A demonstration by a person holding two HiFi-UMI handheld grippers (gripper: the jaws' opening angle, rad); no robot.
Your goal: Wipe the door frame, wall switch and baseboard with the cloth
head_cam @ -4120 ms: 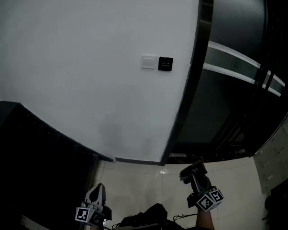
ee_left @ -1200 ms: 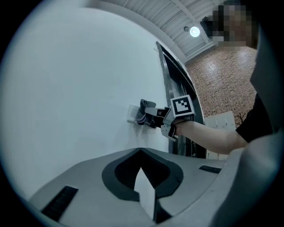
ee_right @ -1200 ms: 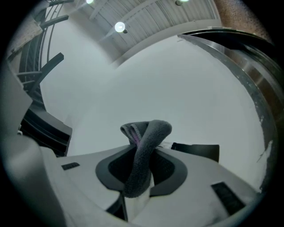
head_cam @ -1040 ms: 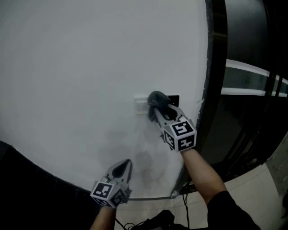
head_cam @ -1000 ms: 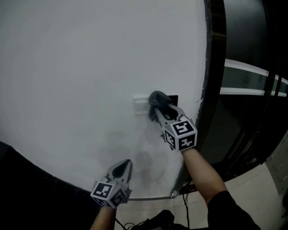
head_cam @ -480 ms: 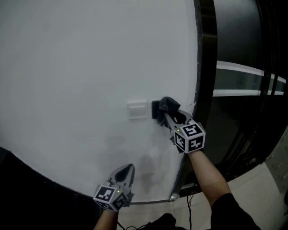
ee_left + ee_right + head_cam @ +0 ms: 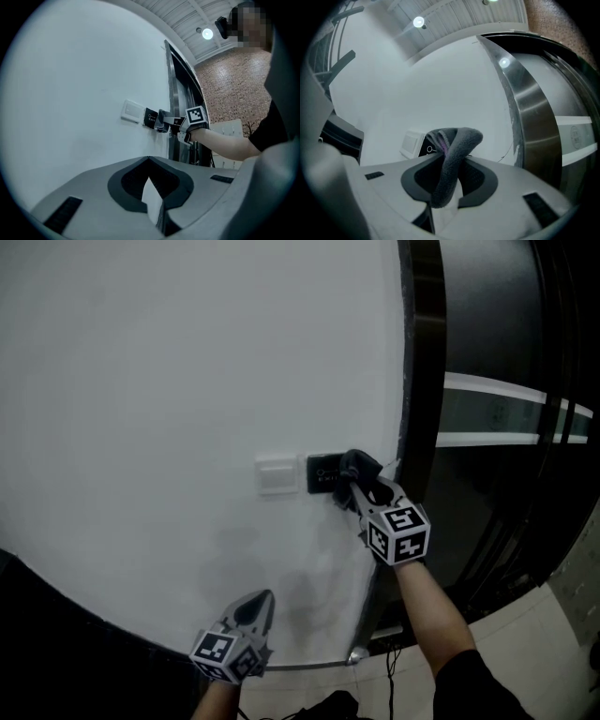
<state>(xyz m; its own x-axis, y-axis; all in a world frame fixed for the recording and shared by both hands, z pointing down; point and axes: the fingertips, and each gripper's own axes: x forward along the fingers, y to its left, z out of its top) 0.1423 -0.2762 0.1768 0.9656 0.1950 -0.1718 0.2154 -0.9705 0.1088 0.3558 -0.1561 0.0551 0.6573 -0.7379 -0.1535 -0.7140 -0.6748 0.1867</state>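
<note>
My right gripper is clamped on the cloth. The grey fold is pinched between the jaws with a rounded bulge sticking out past the tips, so that soft fabric meets the wall and not hard plastic. I hold it nose-first against the right edge of the black switch panel, in the narrow strip of wall between that panel and the dark door frame. The white switch plate sits just beside the black one on its left and is uncovered. From the left gripper view the cloth looks to be touching the panel's edge, though I cannot be sure how firmly. My left gripper hangs low and well apart from the switches. Its jaws are together on nothing, pointed at the wall and out of the way, since wiping needs only one hand. I judge this to be the switch stage; the baseboard, a thin line at the wall's foot, lies far below the cloth.
</note>
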